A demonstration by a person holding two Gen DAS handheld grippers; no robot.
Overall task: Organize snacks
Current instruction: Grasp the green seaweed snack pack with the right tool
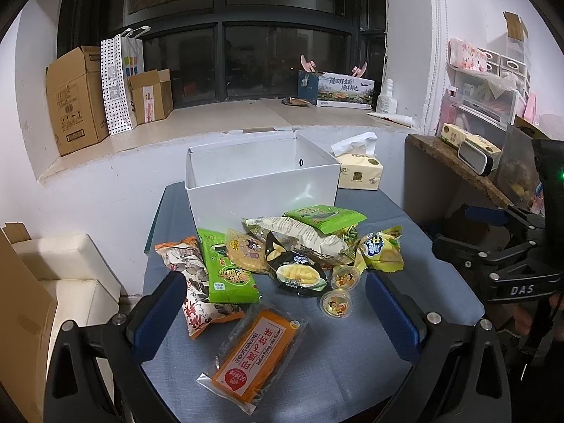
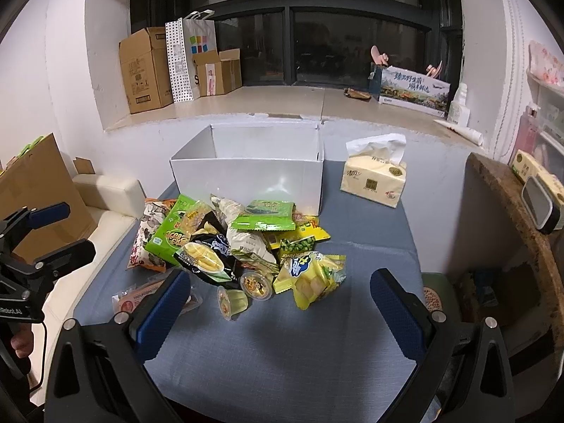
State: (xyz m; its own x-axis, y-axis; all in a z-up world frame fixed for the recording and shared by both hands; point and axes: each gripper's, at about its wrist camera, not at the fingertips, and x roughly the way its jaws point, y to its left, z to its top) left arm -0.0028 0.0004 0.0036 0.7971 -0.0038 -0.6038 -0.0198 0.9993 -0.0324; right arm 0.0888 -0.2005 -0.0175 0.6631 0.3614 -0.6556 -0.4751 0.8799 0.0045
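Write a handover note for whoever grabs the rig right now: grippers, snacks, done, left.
Left gripper: open, empty, hovering over the near edge of the table, above the orange cake pack.
Right gripper: open, empty, hovering over bare cloth just short of the pile.
Snacks: all loose in one pile in front of the white box; two jelly cups at the near side; yellow pack on the right.
Tissue pack sits right of the box, not part of the job.
Done: nothing; what shows of the box interior holds no snacks.
Left: move every snack into the box.
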